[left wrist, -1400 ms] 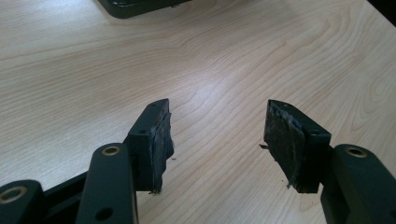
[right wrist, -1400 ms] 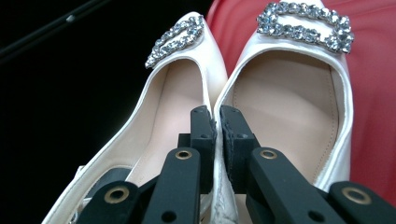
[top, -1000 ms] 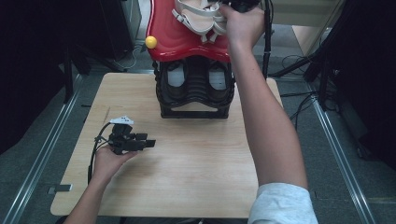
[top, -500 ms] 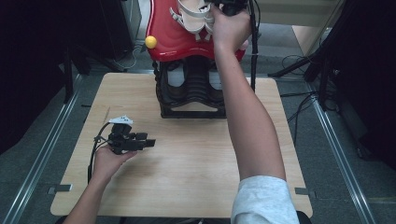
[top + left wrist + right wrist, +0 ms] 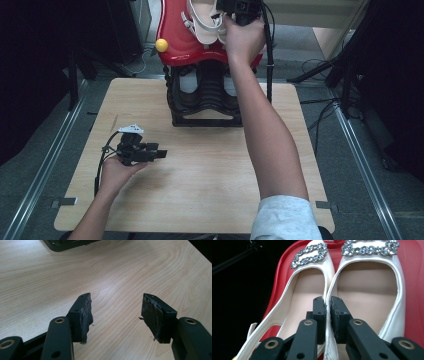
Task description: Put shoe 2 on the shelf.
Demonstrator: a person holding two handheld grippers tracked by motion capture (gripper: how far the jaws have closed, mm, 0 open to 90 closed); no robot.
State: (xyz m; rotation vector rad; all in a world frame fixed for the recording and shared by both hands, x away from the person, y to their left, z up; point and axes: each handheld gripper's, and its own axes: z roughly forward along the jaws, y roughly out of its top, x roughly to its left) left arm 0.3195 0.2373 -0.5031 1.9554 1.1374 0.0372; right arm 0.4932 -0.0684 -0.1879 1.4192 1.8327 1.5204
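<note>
Currently your right gripper point(image 5: 328, 315) is closed on the pair of white shoes point(image 5: 362, 302), its two jaws pinching the touching inner side walls of both shoes, one jaw inside each shoe. The shoes lie side by side on the red tray point(image 5: 412, 290), rhinestone buckles point(image 5: 309, 255) pointing away from the camera. Their heels are cut off at the lower edge of the right gripper view, and a loose strap shows at lower left.

From the high view, the white shoes point(image 5: 205, 25) sit on the red tray point(image 5: 175, 47) at the far edge of the table, above a black rack point(image 5: 202, 100). Your right hand point(image 5: 245, 37) covers part of them, and the right gripper point(image 5: 240, 7) is cut by the top edge, so its jaws cannot be read there. A yellow ball point(image 5: 161, 45) sits at the tray's left rim.

Your left gripper point(image 5: 116, 315) hangs over bare wooden table point(image 5: 37, 277), jaws wide apart, nothing between them, pads point(image 5: 86, 315) frayed. In the high view the left gripper point(image 5: 137, 150) sits well apart from the shoes, near the table's point(image 5: 200, 175) left side.
</note>
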